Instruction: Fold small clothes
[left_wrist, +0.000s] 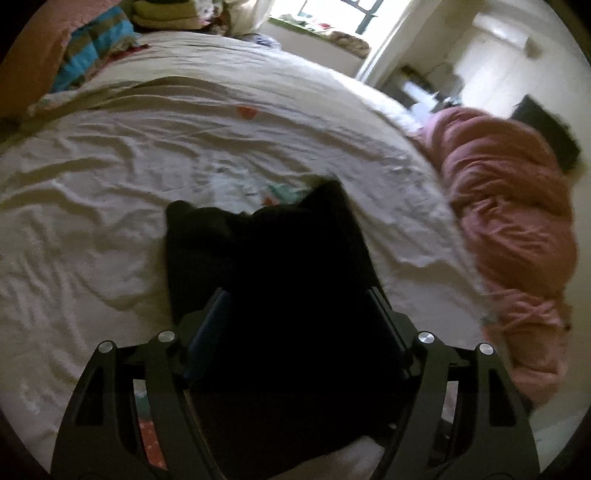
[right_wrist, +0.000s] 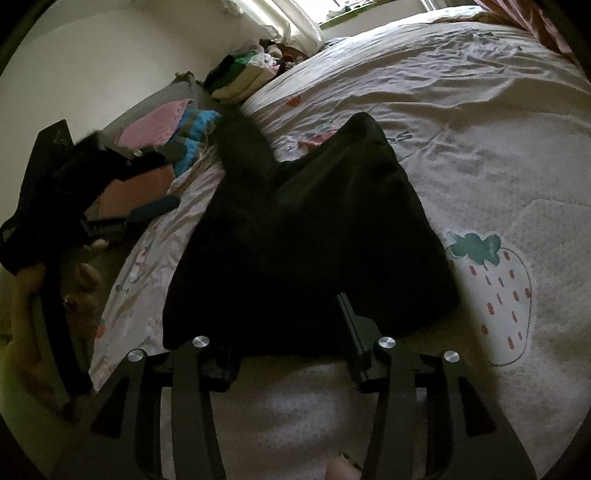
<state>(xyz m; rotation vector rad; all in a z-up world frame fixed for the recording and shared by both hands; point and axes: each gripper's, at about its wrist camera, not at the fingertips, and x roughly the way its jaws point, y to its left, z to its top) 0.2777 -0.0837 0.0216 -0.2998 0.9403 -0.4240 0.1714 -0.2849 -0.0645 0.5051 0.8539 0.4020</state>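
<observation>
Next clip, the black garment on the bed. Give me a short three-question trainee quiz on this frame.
1. True or false: the black garment lies on the white bedcover.
2. What fruit is printed on the bedcover right of the garment in the right wrist view? A) cherry B) strawberry C) apple
3. What lies heaped along the bed's right edge in the left wrist view?

Key:
1. True. The left tool and right tool both stand open at its near edge.
2. B, the strawberry print.
3. A pink blanket.
</observation>
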